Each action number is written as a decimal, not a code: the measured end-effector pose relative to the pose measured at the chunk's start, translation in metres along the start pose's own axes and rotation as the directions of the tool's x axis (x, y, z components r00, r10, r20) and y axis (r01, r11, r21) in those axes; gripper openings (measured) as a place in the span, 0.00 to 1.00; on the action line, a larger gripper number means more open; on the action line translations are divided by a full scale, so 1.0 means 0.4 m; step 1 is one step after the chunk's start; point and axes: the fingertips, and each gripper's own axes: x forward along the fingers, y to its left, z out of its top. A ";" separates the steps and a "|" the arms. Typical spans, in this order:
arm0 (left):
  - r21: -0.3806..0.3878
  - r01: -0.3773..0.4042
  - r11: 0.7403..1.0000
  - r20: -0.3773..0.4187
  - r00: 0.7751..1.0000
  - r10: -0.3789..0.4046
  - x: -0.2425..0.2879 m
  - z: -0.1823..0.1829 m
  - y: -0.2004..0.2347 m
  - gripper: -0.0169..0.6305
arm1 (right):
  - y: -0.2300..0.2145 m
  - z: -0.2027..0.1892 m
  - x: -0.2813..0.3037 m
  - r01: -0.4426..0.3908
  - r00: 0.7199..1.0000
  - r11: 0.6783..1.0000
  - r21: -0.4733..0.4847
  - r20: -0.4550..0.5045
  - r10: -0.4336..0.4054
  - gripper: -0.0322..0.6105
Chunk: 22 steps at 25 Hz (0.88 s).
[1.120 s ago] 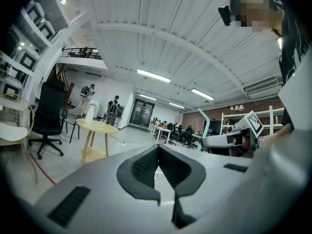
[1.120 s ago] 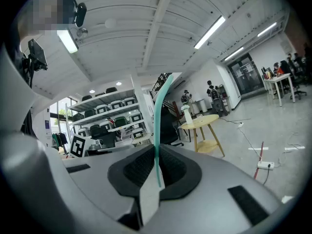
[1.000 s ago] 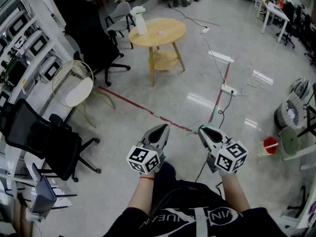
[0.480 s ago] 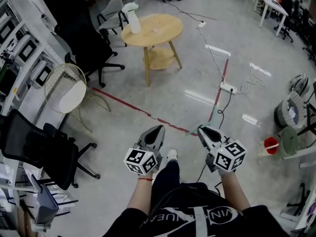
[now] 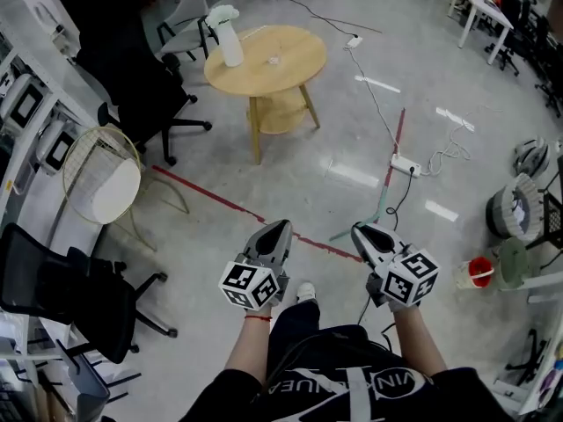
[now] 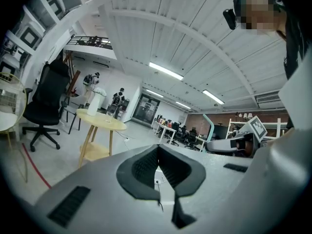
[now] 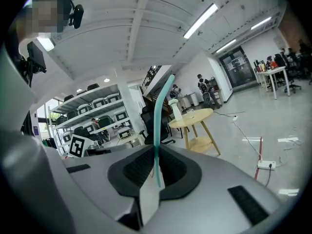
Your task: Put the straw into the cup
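Teal straw (image 7: 156, 130): clamped in the right gripper (image 7: 157, 165). It stands between the two dark jaw pads and rises well past the tips, with its upper part leaning right. Right jaws: closed on the straw, with no gap visible on either side.

Left gripper (image 6: 157, 156): jaws pressed together, pads meeting in a thin seam, nothing between them.

Head view: both grippers are held side by side at waist height over grey polished floor, tips pointing away from the person.

Cup (image 5: 274, 59): a small clear object on the round wooden table (image 5: 295, 49), well apart from both grippers, across a red floor line. It is too small to make out in detail. A white bottle (image 5: 230, 46) stands near the table's left edge, apart from the cup.

Writing: white block lettering on the person's black top (image 5: 347, 385) is creased and only partly legible ("VIN…"). The marker cubes carry black-and-white square patterns, no text.
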 end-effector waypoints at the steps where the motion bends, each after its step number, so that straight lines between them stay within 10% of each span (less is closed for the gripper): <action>1: -0.003 0.001 1.000 -0.004 1.000 -0.001 0.010 0.003 0.016 0.04 | -0.005 0.003 0.018 0.001 1.000 1.000 0.002 -0.003 -0.001 0.10; 22: -0.074 0.006 0.997 -0.020 1.000 -0.008 0.098 0.026 0.231 0.04 | -0.102 0.055 0.210 0.079 0.997 0.992 0.098 -0.003 -0.079 0.10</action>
